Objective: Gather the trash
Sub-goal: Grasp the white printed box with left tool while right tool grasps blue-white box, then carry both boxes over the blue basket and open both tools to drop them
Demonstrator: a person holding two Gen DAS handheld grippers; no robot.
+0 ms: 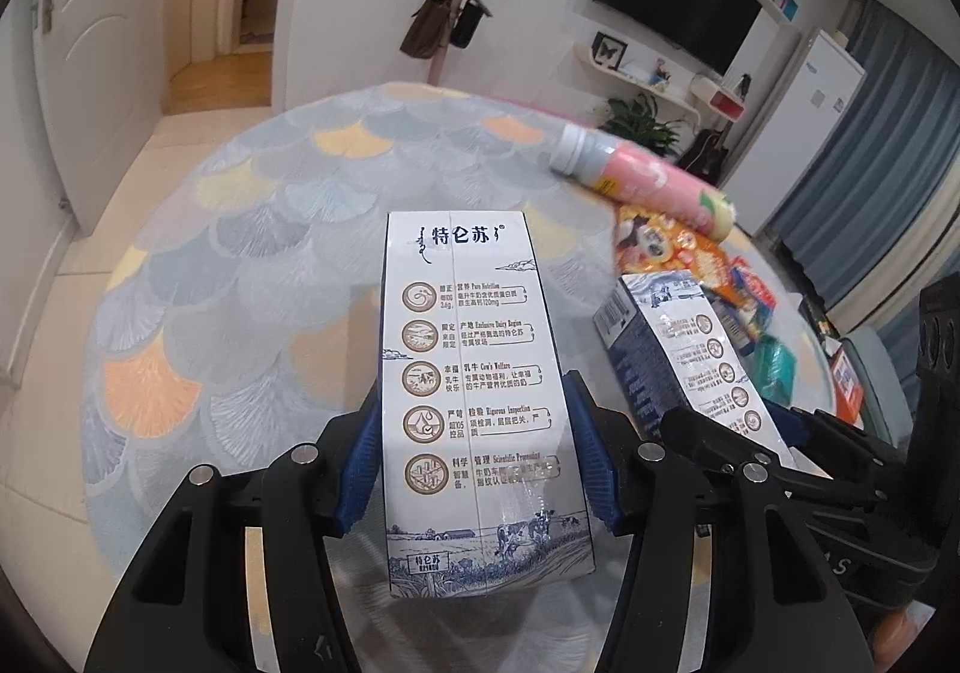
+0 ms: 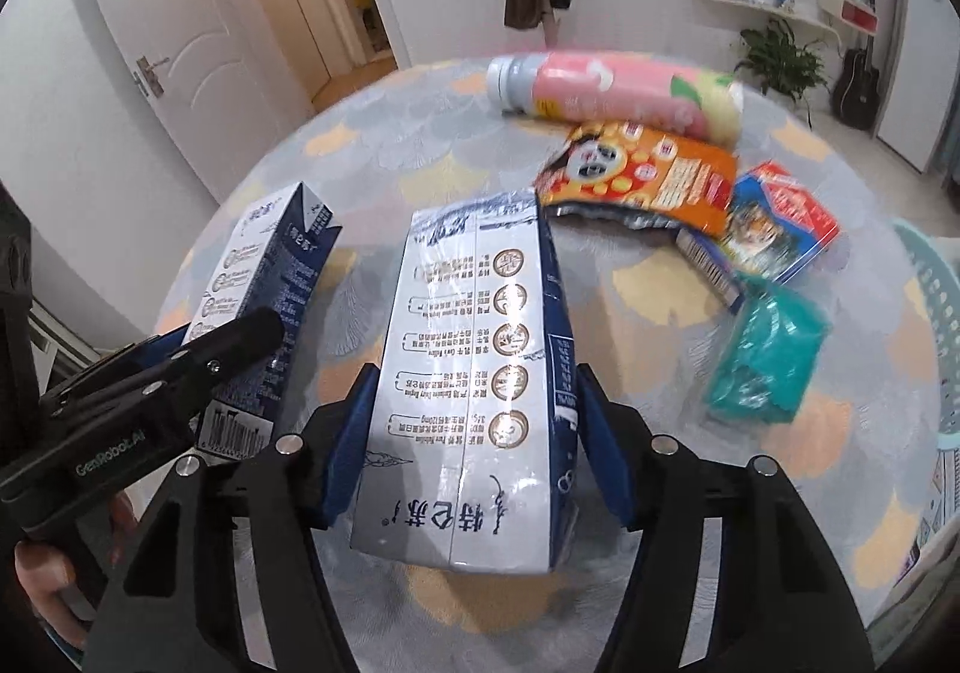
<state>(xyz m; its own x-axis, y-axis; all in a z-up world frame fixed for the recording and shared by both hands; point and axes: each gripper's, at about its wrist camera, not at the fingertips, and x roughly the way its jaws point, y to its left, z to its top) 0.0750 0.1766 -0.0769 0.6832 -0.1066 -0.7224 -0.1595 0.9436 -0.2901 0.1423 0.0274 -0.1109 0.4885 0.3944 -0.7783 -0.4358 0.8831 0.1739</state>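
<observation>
1. Now my left tool (image 1: 474, 469) squeezes one milk box (image 1: 474, 391) and my right tool (image 2: 474, 451) squeezes the other milk box (image 2: 480, 373), both up over the desk (image 2: 630, 433).
2. Slippery sides could slide out and drop.
3. I count two milk boxes, one pink bottle (image 2: 618, 87), one snack bag (image 2: 648, 175), one teal pack (image 2: 765, 367).
</observation>
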